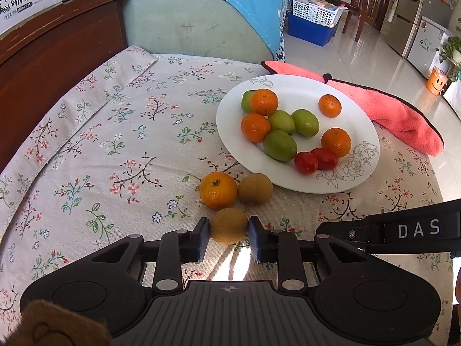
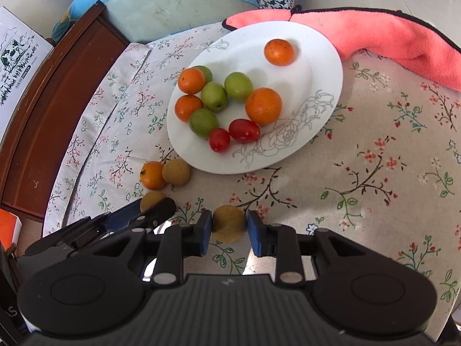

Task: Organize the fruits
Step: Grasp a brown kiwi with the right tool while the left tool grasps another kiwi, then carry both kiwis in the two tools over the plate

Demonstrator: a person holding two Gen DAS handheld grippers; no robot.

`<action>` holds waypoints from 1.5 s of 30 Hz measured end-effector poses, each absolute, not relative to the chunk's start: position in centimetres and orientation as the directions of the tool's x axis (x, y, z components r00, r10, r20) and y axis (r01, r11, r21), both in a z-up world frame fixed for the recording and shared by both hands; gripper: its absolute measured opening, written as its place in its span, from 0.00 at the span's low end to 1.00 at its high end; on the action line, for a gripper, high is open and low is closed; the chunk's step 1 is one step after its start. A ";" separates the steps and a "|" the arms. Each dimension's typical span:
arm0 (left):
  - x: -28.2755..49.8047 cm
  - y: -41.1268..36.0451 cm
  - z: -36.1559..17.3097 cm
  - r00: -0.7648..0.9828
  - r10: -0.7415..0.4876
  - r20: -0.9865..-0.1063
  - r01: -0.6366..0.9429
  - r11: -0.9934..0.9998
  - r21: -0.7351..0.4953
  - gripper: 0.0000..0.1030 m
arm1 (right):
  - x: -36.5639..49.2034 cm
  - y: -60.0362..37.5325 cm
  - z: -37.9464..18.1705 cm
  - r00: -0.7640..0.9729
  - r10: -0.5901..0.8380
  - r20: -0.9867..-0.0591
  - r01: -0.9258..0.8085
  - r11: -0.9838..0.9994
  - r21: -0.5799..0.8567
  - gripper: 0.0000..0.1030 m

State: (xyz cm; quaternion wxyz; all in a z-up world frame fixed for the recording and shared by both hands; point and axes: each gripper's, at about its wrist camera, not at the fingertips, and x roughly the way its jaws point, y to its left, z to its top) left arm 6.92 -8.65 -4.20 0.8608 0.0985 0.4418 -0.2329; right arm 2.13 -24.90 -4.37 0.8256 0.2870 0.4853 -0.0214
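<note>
Two grippers, two brown fruits! The white plate [image 2: 322,57] already carries oranges, green fruits and tomatoes. One orange [image 1: 218,190] and a brown fruit [image 1: 255,188] wait on the tablecloth [image 1: 100,144] beside it. The left gripper [image 1: 229,232] pinches a brown fruit [image 1: 229,226]; the right gripper [image 2: 229,227] clamps another [image 2: 229,223]. Pickup looks under way; next, likely lift and carry to the plate.

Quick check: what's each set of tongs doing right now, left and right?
Left tongs: shut on a brown longan, just above the tablecloth.
Right tongs: shut on another brown longan, also low over the tablecloth.
</note>
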 end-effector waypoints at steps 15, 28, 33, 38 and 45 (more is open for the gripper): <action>7.2 -7.7 -2.7 0.520 -0.335 -0.786 0.444 0.892 -0.087 0.26 | 2.1 -24.9 -3.5 0.561 0.243 -0.791 0.284 0.841 0.460 0.26; 9.0 -8.2 3.6 0.610 -0.450 -0.652 0.446 0.875 -0.187 0.26 | 1.4 -30.0 4.2 0.786 0.176 -0.593 0.218 0.818 0.532 0.26; 10.7 -9.5 4.1 0.622 -0.465 -0.630 0.460 0.868 -0.186 0.26 | 2.3 -31.7 4.2 0.794 0.141 -0.591 0.257 0.804 0.537 0.26; 12.5 -11.4 3.2 0.611 -0.468 -0.639 0.473 0.863 -0.180 0.26 | 3.3 -32.5 3.1 0.777 0.134 -0.615 0.293 0.788 0.541 0.26; 14.2 -14.7 1.8 0.588 -0.493 -0.642 0.533 0.833 -0.151 0.26 | 4.9 -33.1 1.0 0.735 0.126 -0.667 0.345 0.777 0.527 0.26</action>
